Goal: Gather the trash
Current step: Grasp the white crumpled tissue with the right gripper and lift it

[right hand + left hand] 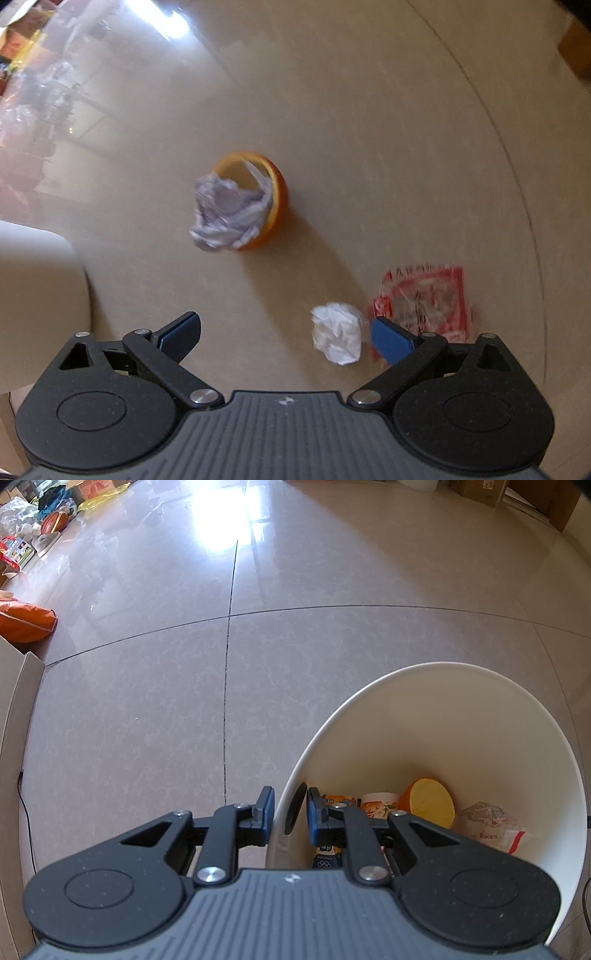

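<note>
The left gripper (290,808) pinches the white bin's (480,709) rim. The right gripper (286,332), jaws wide, hangs over the floor (369,147); the small paper ball (337,338) lies just inside one jaw. Centre it between both before closing, clear of the red wrapper (428,299).

Right gripper (285,334) is spread wide over the floor, nothing pinched. A small white paper ball (338,338) sits just inside its right finger (391,341), red wrapper (428,302) past that. Further ahead, orange peel (279,195) touches a bigger paper wad (227,214). Pretty blurry.
</note>
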Action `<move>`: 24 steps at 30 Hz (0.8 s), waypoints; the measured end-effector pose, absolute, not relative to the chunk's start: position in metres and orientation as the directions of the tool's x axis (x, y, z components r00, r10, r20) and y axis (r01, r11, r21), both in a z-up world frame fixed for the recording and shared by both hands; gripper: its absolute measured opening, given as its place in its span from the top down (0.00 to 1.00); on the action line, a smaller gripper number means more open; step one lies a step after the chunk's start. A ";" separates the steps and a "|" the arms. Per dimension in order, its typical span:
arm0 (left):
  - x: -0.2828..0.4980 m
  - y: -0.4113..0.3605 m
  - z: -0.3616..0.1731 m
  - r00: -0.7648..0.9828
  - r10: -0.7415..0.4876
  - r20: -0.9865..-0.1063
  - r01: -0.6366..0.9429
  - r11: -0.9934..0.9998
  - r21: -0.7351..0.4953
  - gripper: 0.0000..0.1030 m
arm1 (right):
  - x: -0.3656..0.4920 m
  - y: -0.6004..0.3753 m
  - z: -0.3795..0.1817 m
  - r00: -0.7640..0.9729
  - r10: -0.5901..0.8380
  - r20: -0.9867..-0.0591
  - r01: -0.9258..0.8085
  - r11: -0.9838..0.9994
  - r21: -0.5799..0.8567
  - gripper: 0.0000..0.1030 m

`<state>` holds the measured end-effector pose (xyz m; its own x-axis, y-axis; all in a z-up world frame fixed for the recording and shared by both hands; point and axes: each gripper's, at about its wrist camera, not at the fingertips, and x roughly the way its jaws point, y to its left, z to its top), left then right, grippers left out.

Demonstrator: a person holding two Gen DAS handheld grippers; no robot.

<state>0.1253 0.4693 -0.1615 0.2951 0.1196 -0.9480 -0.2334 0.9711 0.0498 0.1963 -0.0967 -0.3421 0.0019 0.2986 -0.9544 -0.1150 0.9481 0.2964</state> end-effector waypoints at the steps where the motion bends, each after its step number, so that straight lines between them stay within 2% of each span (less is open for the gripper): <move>1: 0.125 0.469 -0.161 0.295 0.121 -0.948 -0.234 0.971 0.051 0.85 | 0.195 -0.097 -0.345 -0.004 0.297 -0.955 -0.110 0.949 0.296 0.02; 7: 0.125 0.468 -0.162 0.295 0.123 -0.948 -0.233 0.971 0.053 0.85 | 0.194 -0.091 -0.375 -0.048 0.291 -0.956 -0.070 0.953 0.293 0.03; 14: 0.125 0.467 -0.162 0.295 0.128 -0.947 -0.235 0.970 0.058 0.85 | 0.195 -0.080 -0.395 -0.049 0.237 -0.970 -0.097 0.966 0.240 0.07; 21: 0.125 0.467 -0.162 0.295 0.127 -0.947 -0.236 0.970 0.056 0.85 | 0.193 -0.078 -0.389 0.012 0.168 -0.986 -0.099 0.981 0.166 0.35; 23: 0.125 0.467 -0.162 0.295 0.127 -0.947 -0.236 0.970 0.056 0.85 | 0.192 -0.076 -0.387 0.027 0.137 -0.990 -0.110 0.985 0.134 0.52; 24: 0.125 0.467 -0.162 0.295 0.127 -0.947 -0.236 0.970 0.056 0.85 | 0.192 -0.074 -0.386 0.032 0.123 -0.992 -0.123 0.985 0.118 0.56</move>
<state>0.1247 0.4670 -0.1615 0.2950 0.1267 -0.9470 -0.2360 0.9701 0.0563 0.1921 -0.0743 -0.3856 0.0319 0.1227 -0.9919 -0.1230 0.9854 0.1179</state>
